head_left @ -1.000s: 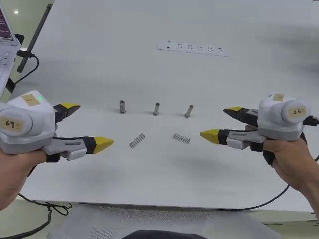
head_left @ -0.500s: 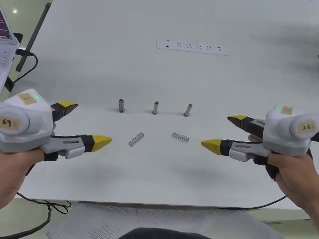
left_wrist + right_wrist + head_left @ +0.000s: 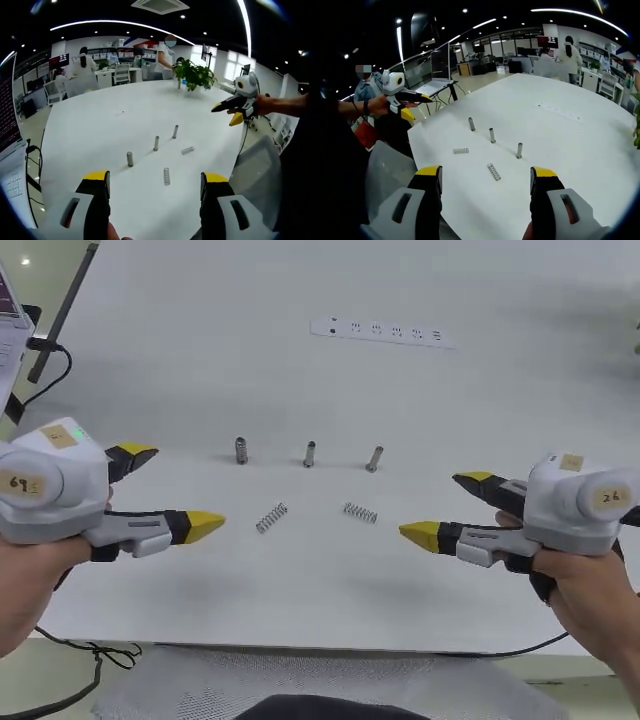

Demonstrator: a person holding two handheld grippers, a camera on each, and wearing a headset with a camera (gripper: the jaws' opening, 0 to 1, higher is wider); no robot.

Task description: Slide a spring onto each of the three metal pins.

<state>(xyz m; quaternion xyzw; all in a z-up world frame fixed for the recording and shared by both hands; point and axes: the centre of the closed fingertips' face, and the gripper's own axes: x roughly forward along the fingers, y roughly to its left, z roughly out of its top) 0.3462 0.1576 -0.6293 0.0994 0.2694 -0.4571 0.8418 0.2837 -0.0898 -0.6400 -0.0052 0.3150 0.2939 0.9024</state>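
Head view: pre-grasp, nothing picked up

The left hand-held gripper [image 3: 188, 488] is at frame left and the right hand-held gripper [image 3: 428, 505] at frame right. Both have jaws spread wide, hold nothing and hover over the tabletop [image 3: 300, 610].

Three pins stand upright in a row at frame centre: left pin [image 3: 241, 450], middle pin [image 3: 309, 454], right pin [image 3: 374, 459]. The left pin looks thicker and may already carry a spring; I can't tell.

Two loose springs lie flat just below the row, left spring [image 3: 271, 518] and right spring [image 3: 360, 512], both well apart from the grippers. A power strip [image 3: 383, 333] sits upper centre.

Step, as judged: approach to a loose spring. The next move likely calls for lowering one gripper over a spring, closing lightly across the coil, then lining its bore up over a bare pin.
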